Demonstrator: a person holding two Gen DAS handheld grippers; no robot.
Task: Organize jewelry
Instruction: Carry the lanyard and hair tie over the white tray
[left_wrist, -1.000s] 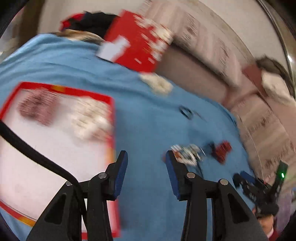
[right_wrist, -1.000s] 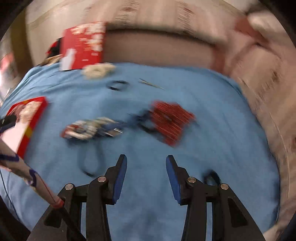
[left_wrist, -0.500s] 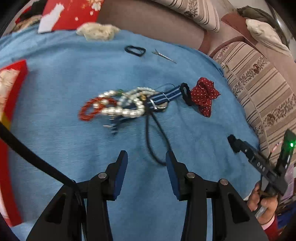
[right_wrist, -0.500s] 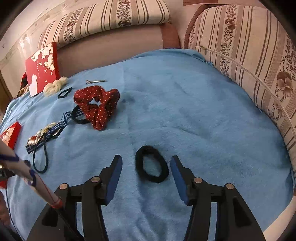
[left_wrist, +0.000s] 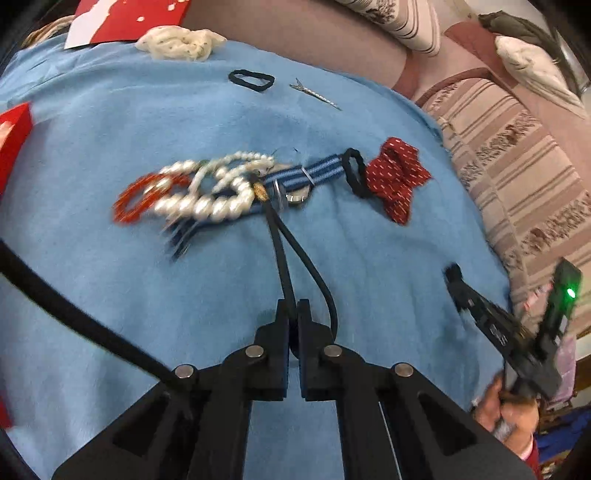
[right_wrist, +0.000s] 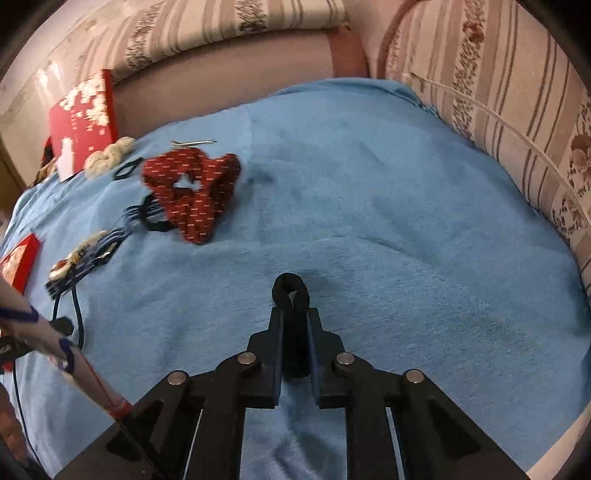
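In the left wrist view, the left gripper has just closed its jaws tight on one strand of the thin black cord, which runs straight ahead to the pile of pearl beads on the blue blanket, so a pull back would drag that pile. In the right wrist view, the right gripper has just squeezed its jaws onto the black hair tie. Its loop pokes out past the tips, far from the red scrunchie up on the left.
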